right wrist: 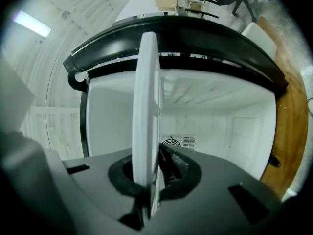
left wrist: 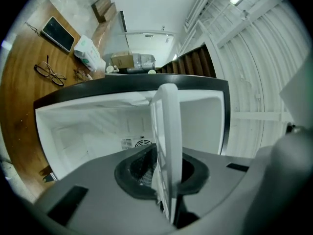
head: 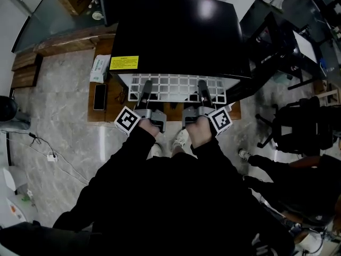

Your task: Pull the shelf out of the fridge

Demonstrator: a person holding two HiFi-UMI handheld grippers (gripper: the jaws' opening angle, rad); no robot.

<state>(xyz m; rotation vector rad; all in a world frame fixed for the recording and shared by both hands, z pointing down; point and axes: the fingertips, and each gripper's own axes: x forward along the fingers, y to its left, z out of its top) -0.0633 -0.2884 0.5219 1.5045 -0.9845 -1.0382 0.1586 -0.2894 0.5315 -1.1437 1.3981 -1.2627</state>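
I hold the shelf (head: 176, 85) by its front edge, left gripper (head: 146, 87) and right gripper (head: 203, 87) both pinching it. It juts from the fridge (head: 176, 31) ahead (long axis crosswise), so the pull should come straight back.

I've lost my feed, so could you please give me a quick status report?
Left gripper and right gripper both clamped on shelf. Shelf partly out of fridge. Nothing visibly blocking.
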